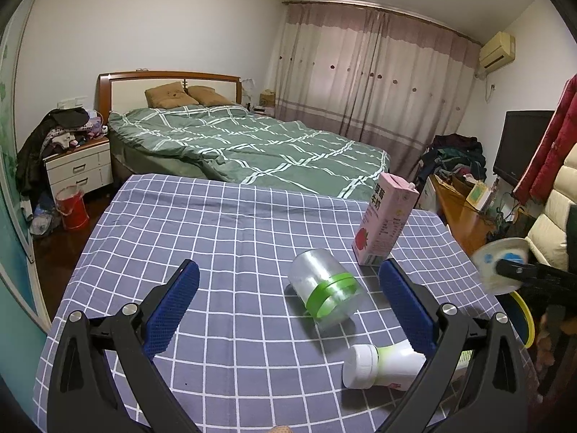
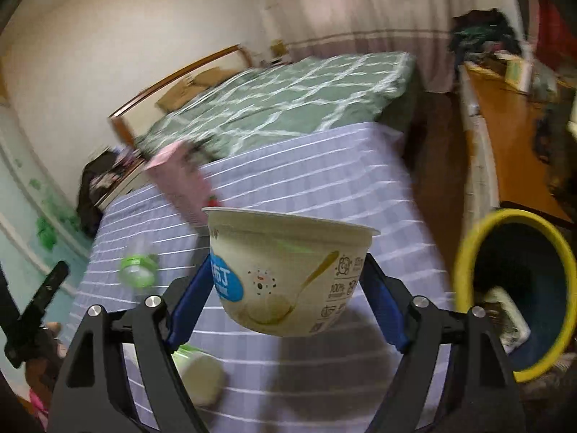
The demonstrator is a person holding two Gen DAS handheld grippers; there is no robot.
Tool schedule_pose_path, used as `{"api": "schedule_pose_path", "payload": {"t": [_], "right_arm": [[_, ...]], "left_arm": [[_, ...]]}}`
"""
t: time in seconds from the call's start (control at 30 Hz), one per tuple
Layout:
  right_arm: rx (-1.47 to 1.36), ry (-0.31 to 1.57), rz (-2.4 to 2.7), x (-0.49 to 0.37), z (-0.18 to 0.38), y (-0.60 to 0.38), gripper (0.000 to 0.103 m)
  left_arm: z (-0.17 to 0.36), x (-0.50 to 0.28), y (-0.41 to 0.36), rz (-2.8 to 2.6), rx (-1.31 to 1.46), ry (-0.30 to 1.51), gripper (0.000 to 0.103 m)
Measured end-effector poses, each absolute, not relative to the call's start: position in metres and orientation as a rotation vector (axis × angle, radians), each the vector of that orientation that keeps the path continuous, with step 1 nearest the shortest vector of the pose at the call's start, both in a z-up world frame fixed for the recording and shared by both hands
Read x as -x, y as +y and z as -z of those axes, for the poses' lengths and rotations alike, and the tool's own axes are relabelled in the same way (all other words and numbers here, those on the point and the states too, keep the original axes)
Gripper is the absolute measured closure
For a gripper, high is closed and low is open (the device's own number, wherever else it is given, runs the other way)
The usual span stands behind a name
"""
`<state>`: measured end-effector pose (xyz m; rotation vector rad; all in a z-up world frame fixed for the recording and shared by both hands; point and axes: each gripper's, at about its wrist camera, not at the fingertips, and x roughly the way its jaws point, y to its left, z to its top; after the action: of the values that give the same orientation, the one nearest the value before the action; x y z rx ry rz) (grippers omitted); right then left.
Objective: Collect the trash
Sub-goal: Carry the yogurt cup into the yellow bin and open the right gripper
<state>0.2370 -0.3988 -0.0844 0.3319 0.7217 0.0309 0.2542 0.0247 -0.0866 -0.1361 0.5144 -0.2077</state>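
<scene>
My left gripper (image 1: 288, 288) hangs wide open over the checked table (image 1: 216, 223), holding nothing; the clear jar (image 1: 324, 292) lies on its side between its fingers, long axis slanting away-left. My right gripper (image 2: 288, 281) clamps the pudding cup (image 2: 288, 270), upright, with the yellow-rimmed bin (image 2: 515, 281) just to its right, below table level.

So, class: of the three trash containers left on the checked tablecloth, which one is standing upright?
The pink milk carton, at the far right. The clear jar with its green band and the white bottle both lie on their sides.
</scene>
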Motion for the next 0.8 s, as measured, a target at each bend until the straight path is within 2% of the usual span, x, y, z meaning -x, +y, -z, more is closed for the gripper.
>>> {"api": "schedule_pose_path", "payload": {"t": [0.33,0.5,0.6,0.8], "right_arm": [[-0.352,0.753,0.356,-0.193,0.124,-0.522,0.026],[-0.355,0.793,0.442,-0.193,0.148,-0.545,0.026],[-0.365,0.803,0.474,-0.193,0.154,-0.556,0.021],[-0.358,0.727,0.494,-0.18,0.14,-0.549,0.021]], "left_arm": [[0.092,-0.256,0.013,0.238,0.102,0.524,0.005],[0.094,-0.257,0.007,0.25,0.082,0.53,0.005],[0.097,-0.258,0.005,0.255,0.078,0.538,0.005],[0.099,-0.259,0.0,0.289,0.065,0.548,0.005]]}}
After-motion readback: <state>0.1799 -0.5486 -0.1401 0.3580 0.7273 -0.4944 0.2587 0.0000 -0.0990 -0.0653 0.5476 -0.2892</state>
